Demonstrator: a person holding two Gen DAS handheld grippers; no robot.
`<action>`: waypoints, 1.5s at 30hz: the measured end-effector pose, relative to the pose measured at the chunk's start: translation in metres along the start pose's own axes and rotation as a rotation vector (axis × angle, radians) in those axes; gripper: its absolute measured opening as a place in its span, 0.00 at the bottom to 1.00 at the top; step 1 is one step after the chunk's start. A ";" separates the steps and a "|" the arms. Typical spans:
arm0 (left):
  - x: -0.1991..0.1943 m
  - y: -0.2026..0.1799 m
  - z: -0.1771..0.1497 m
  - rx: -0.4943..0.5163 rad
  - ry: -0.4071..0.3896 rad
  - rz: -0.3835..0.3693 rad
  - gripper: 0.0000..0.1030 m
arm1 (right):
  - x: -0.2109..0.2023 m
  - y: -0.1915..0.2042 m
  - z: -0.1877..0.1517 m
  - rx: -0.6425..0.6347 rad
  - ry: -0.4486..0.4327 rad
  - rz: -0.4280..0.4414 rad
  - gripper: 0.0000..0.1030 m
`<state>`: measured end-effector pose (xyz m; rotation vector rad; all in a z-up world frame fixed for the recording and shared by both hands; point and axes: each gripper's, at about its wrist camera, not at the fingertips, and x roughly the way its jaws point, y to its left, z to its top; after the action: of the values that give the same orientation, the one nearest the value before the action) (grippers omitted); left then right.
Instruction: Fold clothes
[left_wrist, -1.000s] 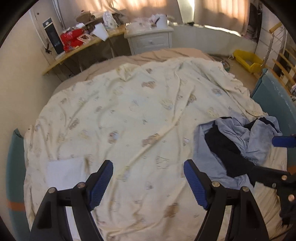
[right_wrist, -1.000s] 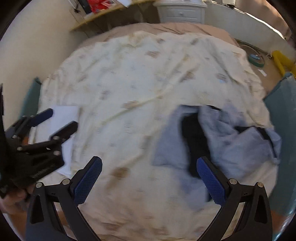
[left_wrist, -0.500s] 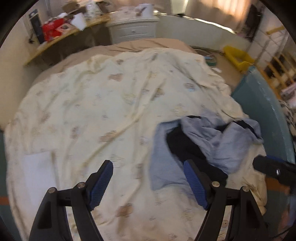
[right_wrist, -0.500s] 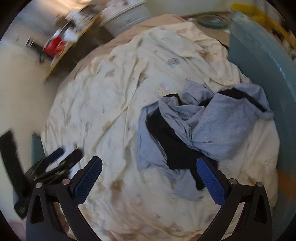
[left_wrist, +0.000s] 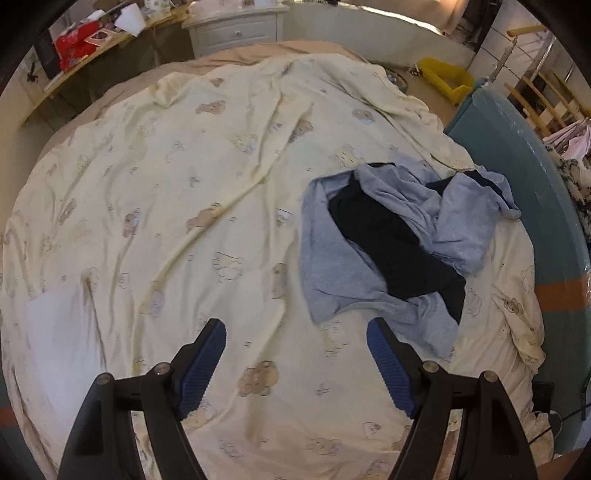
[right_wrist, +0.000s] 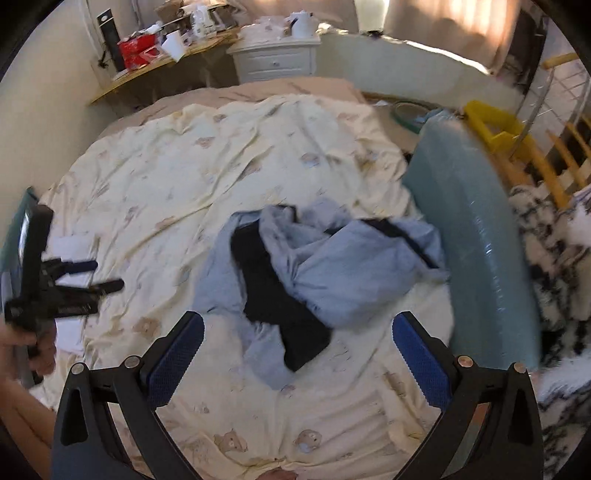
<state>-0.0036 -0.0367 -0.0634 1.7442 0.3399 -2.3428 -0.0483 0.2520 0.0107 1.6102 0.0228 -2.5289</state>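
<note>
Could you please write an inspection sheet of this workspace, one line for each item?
Surface: bed under a wrinkled cream bear-print cover.
Job's things: crumpled light-blue and black garment, unfolded, near the teal bed edge.
Clutter: white sheet lying on the cover.
Grippers: left gripper and right gripper both open, empty, above the cover.
Cables: dark cable on the floor beside the bed.
Surroundings: white nightstand, cluttered wooden shelf, yellow bin.
</note>
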 end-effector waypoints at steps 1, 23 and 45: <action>0.002 0.001 -0.003 0.021 0.012 -0.013 0.77 | 0.009 0.002 -0.006 -0.017 0.001 0.009 0.99; 0.095 0.003 -0.075 0.160 0.214 -0.057 0.77 | 0.231 0.039 -0.049 -0.236 0.056 0.074 0.61; 0.106 -0.024 -0.055 0.044 0.182 -0.534 0.77 | 0.138 0.056 -0.133 0.053 -0.049 0.695 0.11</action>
<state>0.0091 0.0006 -0.1791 2.1008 0.8875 -2.5397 0.0211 0.1928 -0.1673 1.2693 -0.5171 -2.0273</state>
